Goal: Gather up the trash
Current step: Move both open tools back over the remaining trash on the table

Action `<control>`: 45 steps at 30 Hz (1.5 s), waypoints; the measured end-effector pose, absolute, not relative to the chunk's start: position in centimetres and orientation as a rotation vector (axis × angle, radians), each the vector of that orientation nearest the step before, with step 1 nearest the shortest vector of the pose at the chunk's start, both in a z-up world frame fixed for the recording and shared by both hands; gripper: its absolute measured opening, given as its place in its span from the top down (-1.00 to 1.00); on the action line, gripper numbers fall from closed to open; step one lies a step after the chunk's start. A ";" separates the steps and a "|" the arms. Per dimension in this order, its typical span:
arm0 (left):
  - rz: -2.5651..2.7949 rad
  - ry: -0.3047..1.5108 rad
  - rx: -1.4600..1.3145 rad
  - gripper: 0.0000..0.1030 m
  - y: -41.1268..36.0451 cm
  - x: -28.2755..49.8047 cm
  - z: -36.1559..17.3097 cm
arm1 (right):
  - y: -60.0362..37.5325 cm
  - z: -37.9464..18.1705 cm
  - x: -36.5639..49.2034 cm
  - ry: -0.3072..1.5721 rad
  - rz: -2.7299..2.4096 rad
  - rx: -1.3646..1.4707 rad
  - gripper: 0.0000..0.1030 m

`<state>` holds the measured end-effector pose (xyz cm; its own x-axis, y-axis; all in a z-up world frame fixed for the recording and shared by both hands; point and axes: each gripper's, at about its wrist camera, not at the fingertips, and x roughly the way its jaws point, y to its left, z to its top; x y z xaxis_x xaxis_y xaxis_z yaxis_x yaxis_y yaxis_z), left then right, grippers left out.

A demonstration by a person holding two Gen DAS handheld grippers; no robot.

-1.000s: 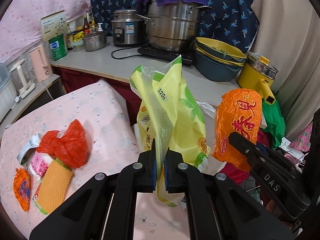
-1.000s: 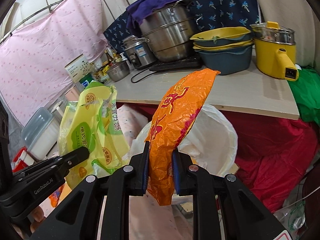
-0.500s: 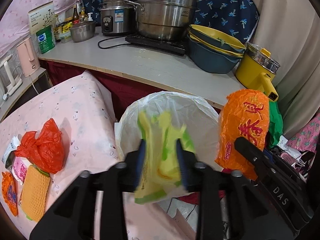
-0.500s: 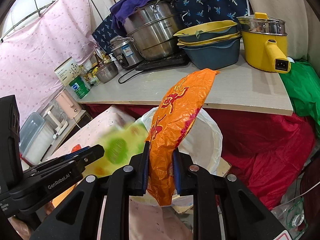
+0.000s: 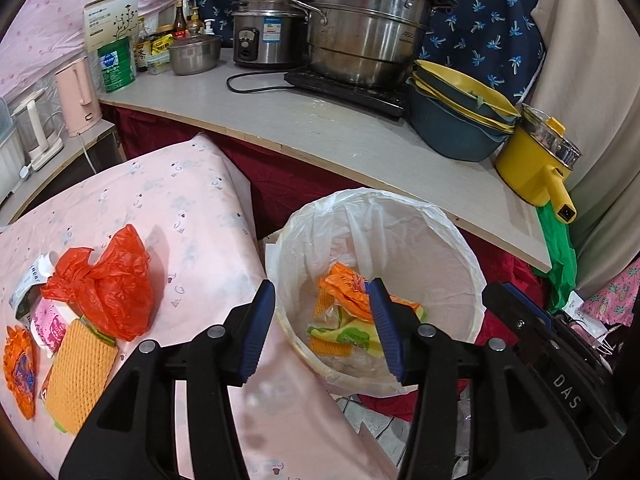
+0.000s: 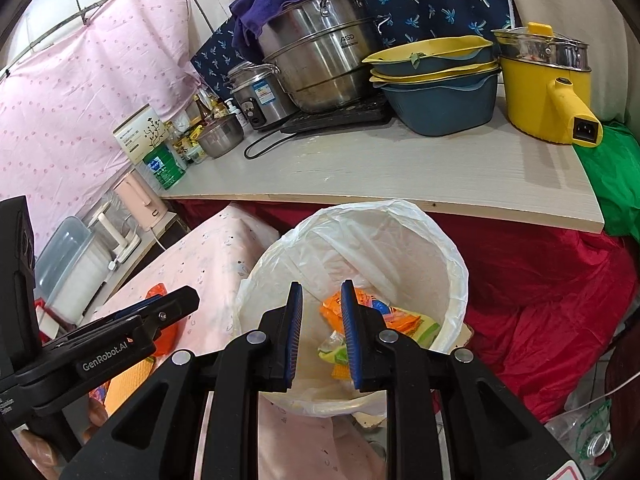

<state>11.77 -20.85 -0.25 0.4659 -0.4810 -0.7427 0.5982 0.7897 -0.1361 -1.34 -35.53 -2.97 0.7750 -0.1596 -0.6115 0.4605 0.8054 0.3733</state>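
**Both wrappers dropped in the bin**

Over the bin, the left gripper is opening, empty; the right gripper stands parted, empty. Both wrappers, gripped a second ago, lie inside. More trash waits on the table.

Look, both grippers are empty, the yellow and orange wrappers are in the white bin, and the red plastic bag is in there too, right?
Not quite. The red plastic bag lies on the pink tablecloth, as the left wrist view shows. The wrappers are in the white bin, and the left gripper and right gripper are empty.
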 end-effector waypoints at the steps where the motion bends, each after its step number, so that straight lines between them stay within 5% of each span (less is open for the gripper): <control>1: -0.663 0.861 0.148 0.09 -20.6 11.8 -0.3 | -35.4 -2.9 -1.3 0.596 -0.352 0.538 0.60; 26: -0.520 0.812 0.037 0.03 -10.2 12.6 1.6 | -28.3 -0.5 1.5 0.609 -0.226 0.445 0.56; 45: -0.292 0.827 -0.098 -0.04 4.5 14.4 0.0 | -18.1 0.5 5.6 0.648 -0.092 0.331 0.22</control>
